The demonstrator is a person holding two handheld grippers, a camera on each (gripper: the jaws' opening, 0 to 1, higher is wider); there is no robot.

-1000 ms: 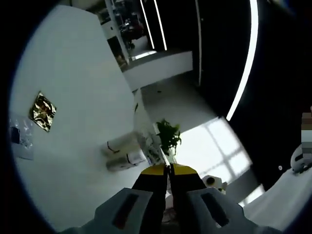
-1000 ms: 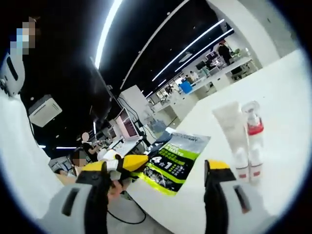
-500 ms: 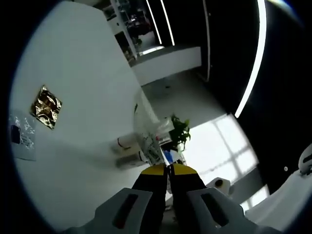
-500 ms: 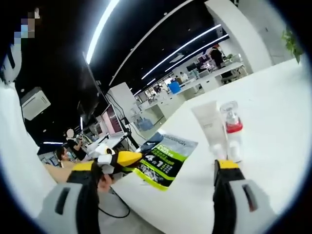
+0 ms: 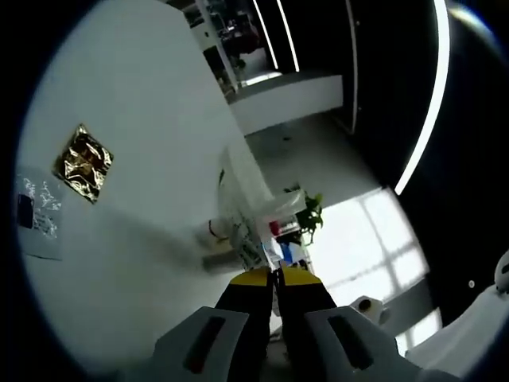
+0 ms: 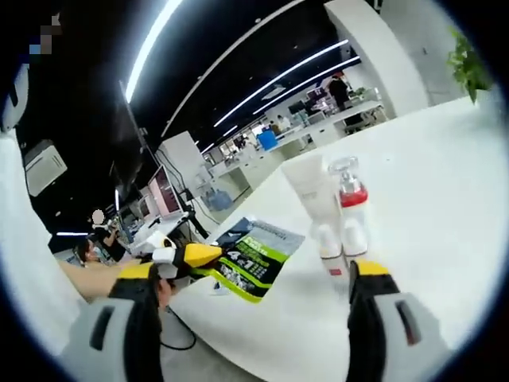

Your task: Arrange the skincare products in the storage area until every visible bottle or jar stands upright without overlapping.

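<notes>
Broadly, the white desk (image 6: 445, 183) fills the right gripper view from 3 to 6 o'clock and the left gripper view's 9 o'clock side. On it, a green and black pouch (image 6: 253, 259) lies flat at 7 o'clock of the right gripper view. Just beside it toward the centre stand a white tube (image 6: 312, 199) on its cap and a clear pump bottle (image 6: 351, 208) with a red band, upright and touching. The right gripper (image 6: 274, 269) holds its jaws wide apart, gripping nothing. The left gripper (image 5: 275, 278) has its jaws closed together, empty, pointing at blurred containers (image 5: 258, 239) near centre. A gold foil packet (image 5: 83, 152) lies at 9 o'clock.
</notes>
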